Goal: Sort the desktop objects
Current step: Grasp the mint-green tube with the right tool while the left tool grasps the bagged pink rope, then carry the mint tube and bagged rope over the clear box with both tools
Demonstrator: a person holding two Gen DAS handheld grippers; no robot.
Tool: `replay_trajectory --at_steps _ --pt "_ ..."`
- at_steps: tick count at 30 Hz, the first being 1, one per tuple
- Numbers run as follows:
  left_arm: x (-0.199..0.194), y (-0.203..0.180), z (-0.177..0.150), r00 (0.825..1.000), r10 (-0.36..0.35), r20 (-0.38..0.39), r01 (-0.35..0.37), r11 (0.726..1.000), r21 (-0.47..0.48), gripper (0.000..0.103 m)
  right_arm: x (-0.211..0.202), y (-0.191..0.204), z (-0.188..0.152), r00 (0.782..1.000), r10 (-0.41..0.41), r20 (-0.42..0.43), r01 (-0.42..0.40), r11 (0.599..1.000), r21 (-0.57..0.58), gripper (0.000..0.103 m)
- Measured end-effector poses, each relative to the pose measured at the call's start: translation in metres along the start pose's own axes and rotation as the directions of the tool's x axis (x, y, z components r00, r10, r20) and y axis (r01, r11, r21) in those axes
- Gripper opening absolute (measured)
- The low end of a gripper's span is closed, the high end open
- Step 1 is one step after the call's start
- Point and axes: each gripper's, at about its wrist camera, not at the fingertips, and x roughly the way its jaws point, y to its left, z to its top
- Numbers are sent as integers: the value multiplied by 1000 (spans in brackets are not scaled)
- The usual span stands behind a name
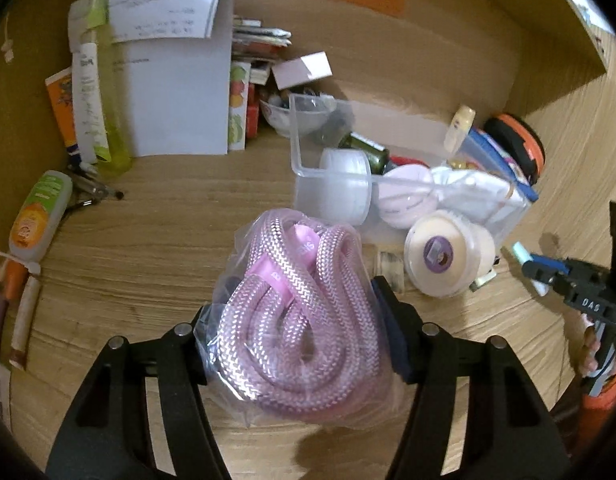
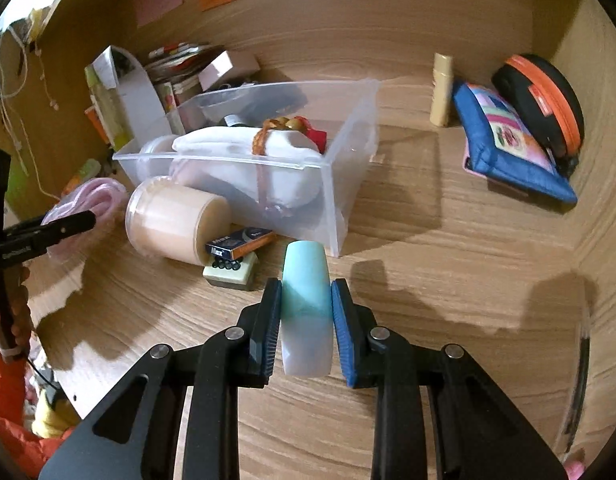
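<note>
My left gripper (image 1: 295,312) is shut on a clear bag of coiled pink rope (image 1: 295,320), held just above the wooden desk; the same rope (image 2: 87,200) shows at the far left of the right wrist view. My right gripper (image 2: 305,296) is shut on a pale mint-green bar (image 2: 306,308), gripped across its width and lifted over the desk; that bar (image 1: 526,256) shows small at the right edge of the left wrist view. A clear plastic bin (image 1: 308,184) (image 2: 340,216) stands beyond both, holding a white cloth bundle (image 2: 243,156), jars and a dark bottle (image 1: 368,150).
A round cream jar (image 1: 440,256) (image 2: 171,220) lies on its side against the bin's front, with a small battery box (image 2: 239,242) beside it. Papers, tubes and pens crowd the back left (image 1: 147,80). A blue pouch (image 2: 508,140) and an orange-rimmed case (image 2: 548,108) lean at the back right.
</note>
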Motion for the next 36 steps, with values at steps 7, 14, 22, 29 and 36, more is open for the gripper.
replay_trajectory --at_steps 7,14,22,29,36 --pt "-22 -1 7 999 22 49 -22 1000 11 63 -21 -6 4 999 -5 43 4 1000 20 23" --pt "-36 -9 20 994 42 98 -46 998 37 63 -43 1 21 994 -33 101 35 999 -17 23" --pt "-39 -10 42 990 28 136 -32 999 30 63 -53 23 57 980 1 197 13 998 -66 23" --pt "-42 -14 60 986 8 164 -11 1000 21 63 -37 45 90 971 77 228 -58 995 -87 23" --pt "-44 -25 81 980 1 197 -10 999 42 63 -22 55 113 970 112 217 -92 990 -103 23"
